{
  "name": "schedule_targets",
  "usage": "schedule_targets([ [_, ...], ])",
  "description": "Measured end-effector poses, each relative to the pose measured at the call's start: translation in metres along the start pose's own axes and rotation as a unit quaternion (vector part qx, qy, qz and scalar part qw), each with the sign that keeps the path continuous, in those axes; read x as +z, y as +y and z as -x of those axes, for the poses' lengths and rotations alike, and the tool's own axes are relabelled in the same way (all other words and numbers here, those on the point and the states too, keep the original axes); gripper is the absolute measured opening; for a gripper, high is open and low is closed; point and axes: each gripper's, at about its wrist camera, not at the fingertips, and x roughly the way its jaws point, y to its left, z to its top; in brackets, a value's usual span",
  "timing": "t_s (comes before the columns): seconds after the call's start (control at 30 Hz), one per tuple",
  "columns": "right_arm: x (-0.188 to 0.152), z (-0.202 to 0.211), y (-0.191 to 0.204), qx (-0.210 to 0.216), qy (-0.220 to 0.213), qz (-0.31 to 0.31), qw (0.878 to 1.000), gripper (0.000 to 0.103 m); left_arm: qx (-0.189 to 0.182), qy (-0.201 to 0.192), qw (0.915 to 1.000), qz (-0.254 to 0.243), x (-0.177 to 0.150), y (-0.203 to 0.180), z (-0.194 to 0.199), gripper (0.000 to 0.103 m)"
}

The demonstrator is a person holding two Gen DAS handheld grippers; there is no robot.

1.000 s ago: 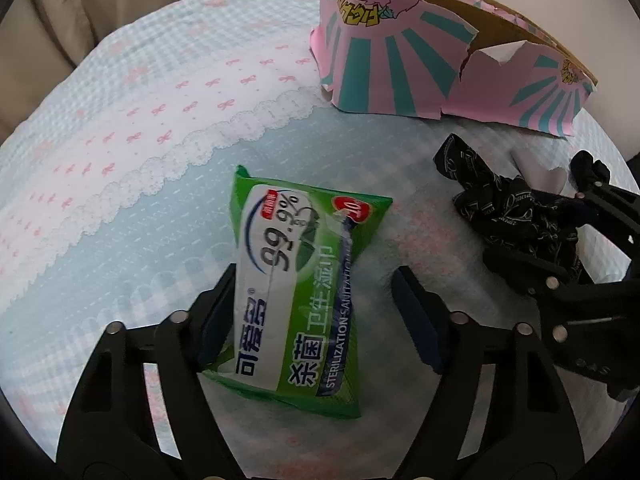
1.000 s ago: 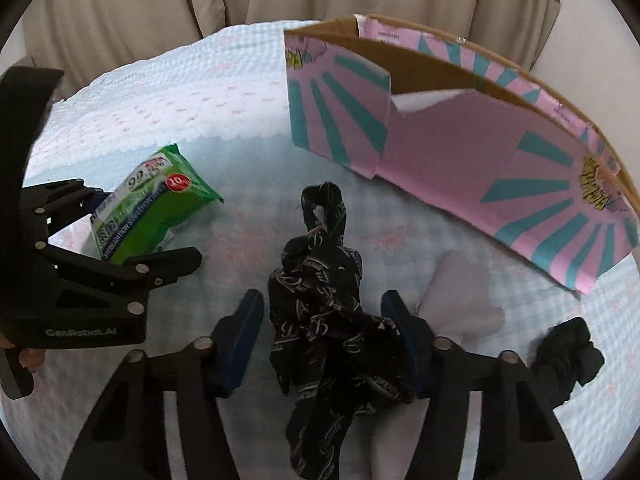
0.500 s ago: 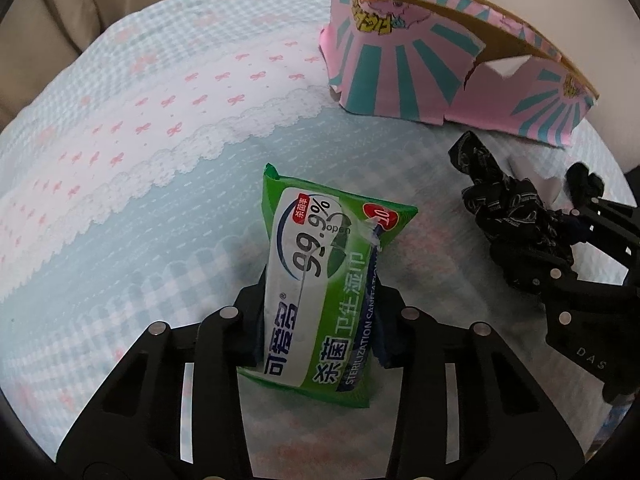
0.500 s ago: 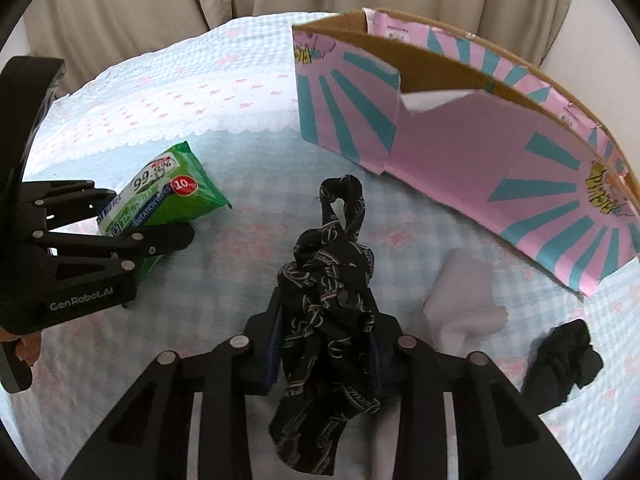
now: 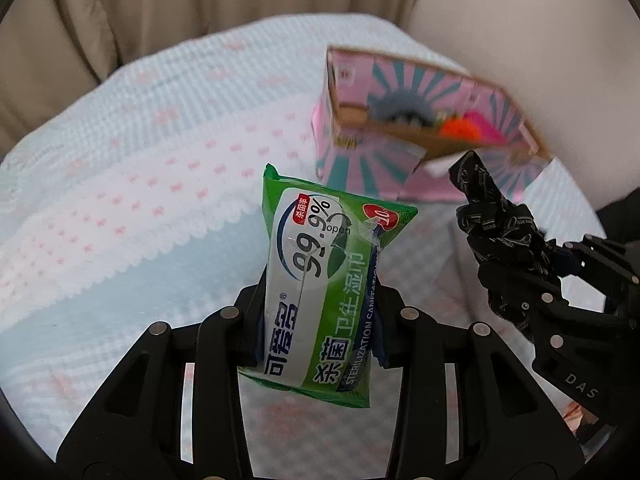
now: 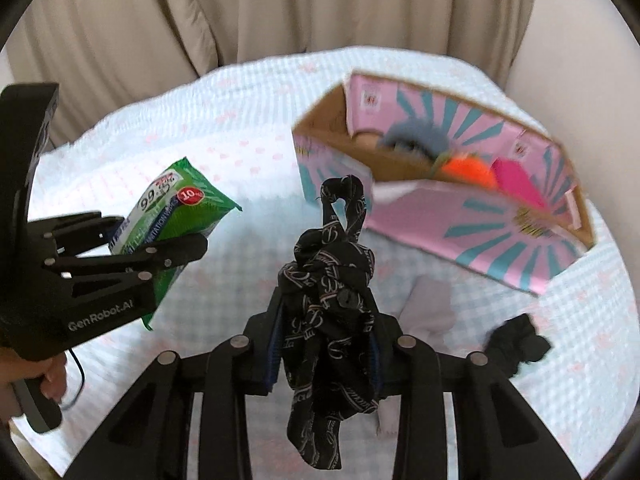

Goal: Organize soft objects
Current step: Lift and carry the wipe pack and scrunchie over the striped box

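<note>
My left gripper (image 5: 320, 328) is shut on a green pack of wet wipes (image 5: 324, 276), lifted clear of the bed; the same pack (image 6: 172, 216) shows at the left of the right wrist view. My right gripper (image 6: 326, 340) is shut on a black patterned cloth (image 6: 332, 304) that hangs below its fingers; the cloth (image 5: 500, 236) also appears at the right of the left wrist view. Behind both stands an open pink and teal cardboard box (image 6: 500, 236) holding grey, orange and pink soft items.
The bed has a light blue checked cover (image 5: 120, 264) with a white lace band. A white cloth (image 6: 432, 308) and a small black cloth (image 6: 516, 340) lie in front of the box. Beige curtains (image 6: 200, 20) hang behind. A hand (image 6: 48, 376) holds the left gripper's handle.
Both grippers closed on their objects, the left on the wipes pack and the right on the black cloth, and then lifted them off the bed. The inside of the box has come into view.
</note>
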Motion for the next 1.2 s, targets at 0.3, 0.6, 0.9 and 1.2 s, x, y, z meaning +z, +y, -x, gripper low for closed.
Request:
schedule_targets([
  [0.3,0.044,0.097,0.008,-0.01,-0.039,-0.034,0.999,0.031,-0.003,-0.017,0.9997,0.016,0.039,-0.016,0.087,0.035],
  [0.6,0.076,0.165,-0.016,-0.007,-0.059,-0.074,0.995,0.031,-0.018,-0.034,0.9992,-0.007,0.094,-0.058,0.137,0.035],
  [0.9,0.116,0.189,-0.074,0.012,-0.066,-0.065,0.996,0.031,-0.015,-0.046,0.9988,0.011,0.156,-0.11,0.137,0.035],
  [1.2,0.159,0.158,-0.149,0.043,-0.049,-0.025,0.998,0.031,0.026,-0.03,0.9968,0.069,0.205,-0.141,0.075,0.035],
])
